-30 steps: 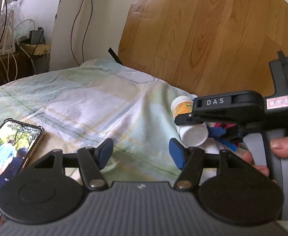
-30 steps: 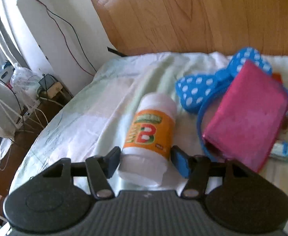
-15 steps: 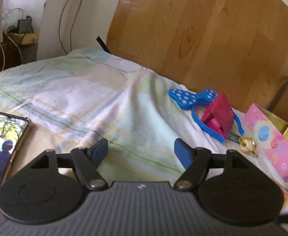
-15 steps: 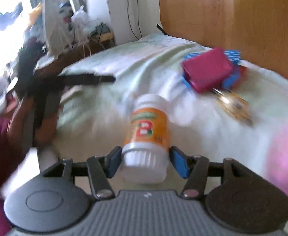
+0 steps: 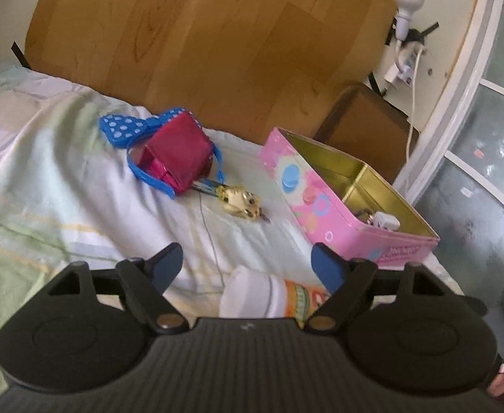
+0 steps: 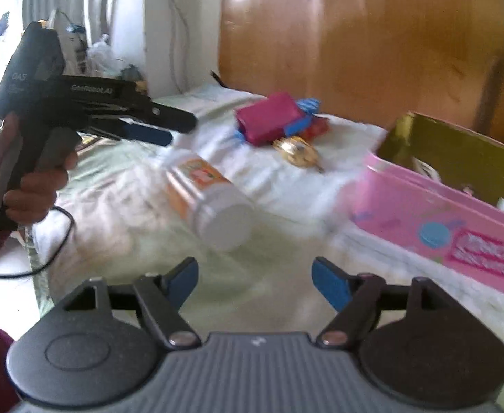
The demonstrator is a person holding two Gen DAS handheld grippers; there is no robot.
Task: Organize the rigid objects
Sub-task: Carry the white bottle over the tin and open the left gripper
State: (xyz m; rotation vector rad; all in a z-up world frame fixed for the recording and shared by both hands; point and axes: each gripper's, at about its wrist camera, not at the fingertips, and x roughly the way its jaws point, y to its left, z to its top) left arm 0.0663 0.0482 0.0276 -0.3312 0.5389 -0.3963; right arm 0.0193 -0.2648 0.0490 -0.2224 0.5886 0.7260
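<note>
My right gripper [image 6: 253, 280] hangs low over the bed, its blue-tipped fingers [image 6: 331, 282] spread wide and holding nothing. Just beyond them, at 12 o'clock, the white plastic bottle with the orange label [image 6: 209, 199] lies on its side on the pale checked bedsheet [image 6: 121, 206], its white cap turned toward my right wrist camera. The view is blurred, so the label's print cannot be read.

At 10 o'clock in that view my left hand [image 6: 28, 186] grips the black handle of my left gripper [image 6: 169, 127], which points across the bed above the bottle. Seen from its own camera, the left gripper [image 5: 247, 263] is also spread and empty; the bottle [image 5: 272, 297] shows low between its fingers, at 6 o'clock, partly hidden behind the gripper's body.

The open pink tin box with a gold inside [image 5: 324, 199] sits on the bed at 2 o'clock of the left view, with a small white item [image 5: 384, 222] lying in its near end. At 11 o'clock a magenta pouch [image 5: 178, 151] rests on a blue headband with a dotted bow [image 5: 124, 127]. Between the pouch and the tin lies a small golden trinket [image 5: 240, 201], well apart from the bottle. A wooden headboard [image 5: 217, 41] rises behind everything.
</note>
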